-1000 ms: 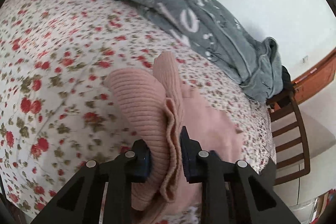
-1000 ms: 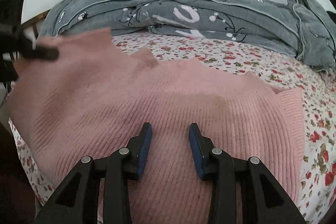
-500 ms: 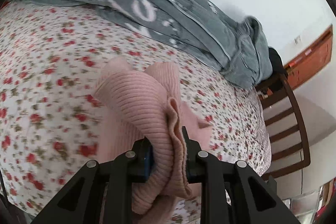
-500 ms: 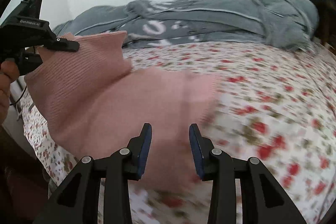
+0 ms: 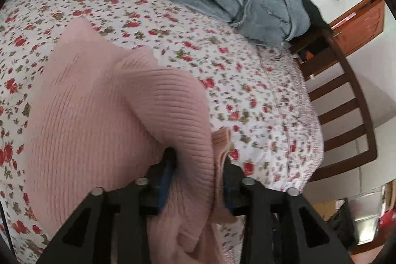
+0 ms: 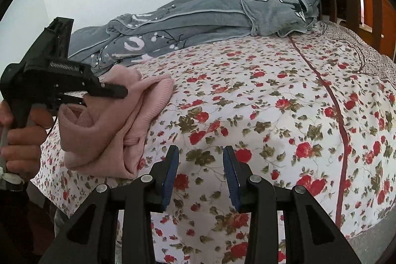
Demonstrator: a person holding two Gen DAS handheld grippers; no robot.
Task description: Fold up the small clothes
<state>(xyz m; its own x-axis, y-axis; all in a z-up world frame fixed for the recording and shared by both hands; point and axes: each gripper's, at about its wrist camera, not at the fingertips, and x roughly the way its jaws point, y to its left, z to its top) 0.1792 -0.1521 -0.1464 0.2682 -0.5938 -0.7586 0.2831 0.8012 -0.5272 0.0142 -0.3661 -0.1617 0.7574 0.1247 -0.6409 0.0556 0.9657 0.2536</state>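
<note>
The left gripper point(image 5: 198, 172) is clamping the pink sweater point(image 5: 104, 120); the right gripper point(image 6: 201, 175), at the sweater's four o'clock, is hovering open over the bedsheet point(image 6: 272, 115).

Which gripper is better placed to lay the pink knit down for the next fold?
Left. The left gripper is shut on the pink knit; the right gripper is open over bare floral bedsheet, apart from the garment.
</note>
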